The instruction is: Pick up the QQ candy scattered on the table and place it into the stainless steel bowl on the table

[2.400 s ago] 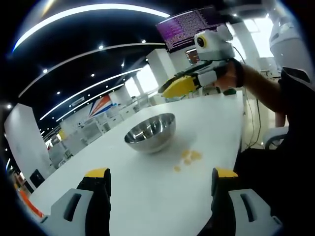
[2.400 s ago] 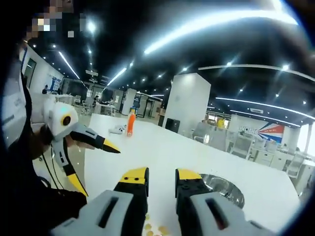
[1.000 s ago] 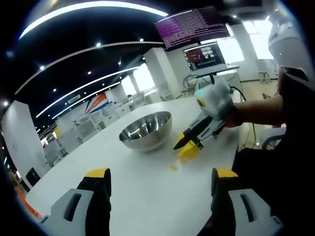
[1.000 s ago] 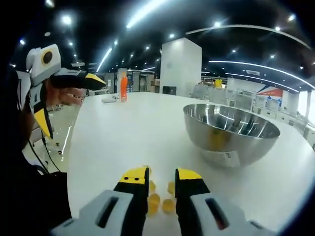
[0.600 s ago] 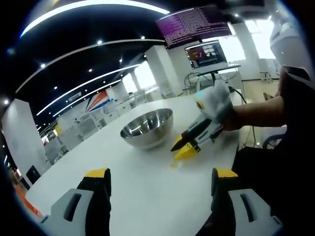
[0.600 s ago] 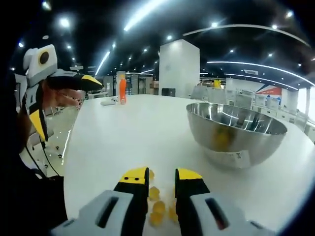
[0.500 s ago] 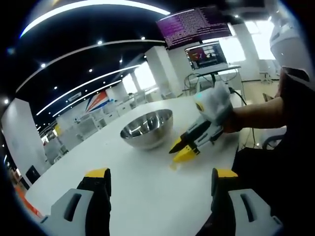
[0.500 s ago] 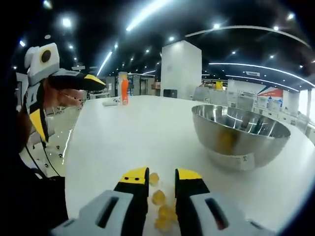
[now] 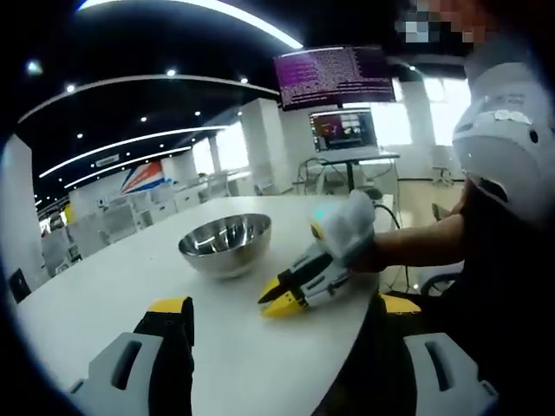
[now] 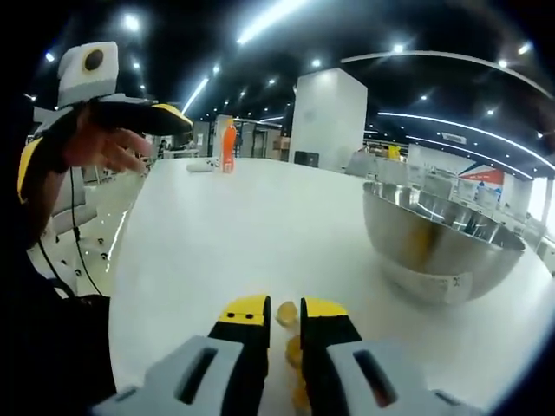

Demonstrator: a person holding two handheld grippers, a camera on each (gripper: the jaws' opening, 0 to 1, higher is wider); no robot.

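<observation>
The stainless steel bowl stands on the white table. Small yellow QQ candies lie in a cluster in front of it. My right gripper is down at the table, its jaws drawn in on one candy, with another just past the tips. In the left gripper view the right gripper rests its yellow tips on the table beside the bowl, hiding the candies. My left gripper stands wide open and holds nothing, above the table's near edge. It also appears raised at the upper left as the left gripper.
An orange bottle and a small flat item stand at the table's far end. A laptop and a large screen are beyond the table. The person's arm reaches over the near edge.
My right gripper's jaws have narrowed around the candy and sit lower over the cluster. The left gripper view has swung, so the bowl and right gripper appear further left.
</observation>
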